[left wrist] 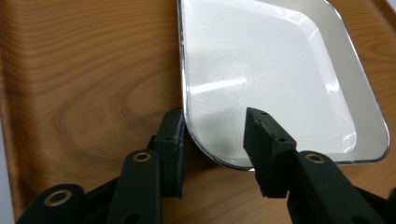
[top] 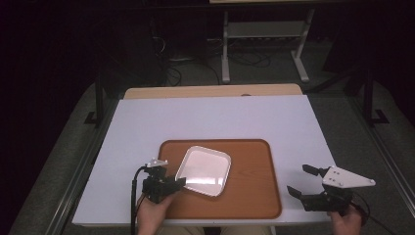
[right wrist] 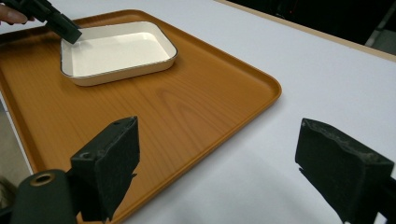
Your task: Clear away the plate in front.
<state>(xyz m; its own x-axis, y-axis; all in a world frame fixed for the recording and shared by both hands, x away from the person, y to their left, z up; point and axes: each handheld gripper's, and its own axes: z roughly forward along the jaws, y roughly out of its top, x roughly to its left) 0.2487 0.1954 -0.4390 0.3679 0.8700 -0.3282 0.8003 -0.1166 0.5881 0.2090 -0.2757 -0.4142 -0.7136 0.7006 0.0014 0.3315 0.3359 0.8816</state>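
Note:
A white square dish [top: 203, 169] with a thin dark rim lies on a brown wooden tray [top: 249, 198] near the table's front edge. My left gripper [top: 178, 183] is at the dish's near-left corner. In the left gripper view, the left gripper [left wrist: 212, 126] stands open with the dish [left wrist: 261, 60] rim between its jaws, one jaw outside over the tray [left wrist: 84, 70], the other over the dish's inside. My right gripper [top: 301, 181] is open and holds nothing, hovering over the white table just right of the tray. The right gripper view has the right gripper [right wrist: 219, 144] facing the tray [right wrist: 187, 102] and dish [right wrist: 116, 49].
The white table top [top: 210, 117] stretches beyond the tray to a wooden strip [top: 210, 91] at its far edge. Behind the table stands a metal frame [top: 264, 34] with cables on the dark floor. The person's hands hold both grippers at the near edge.

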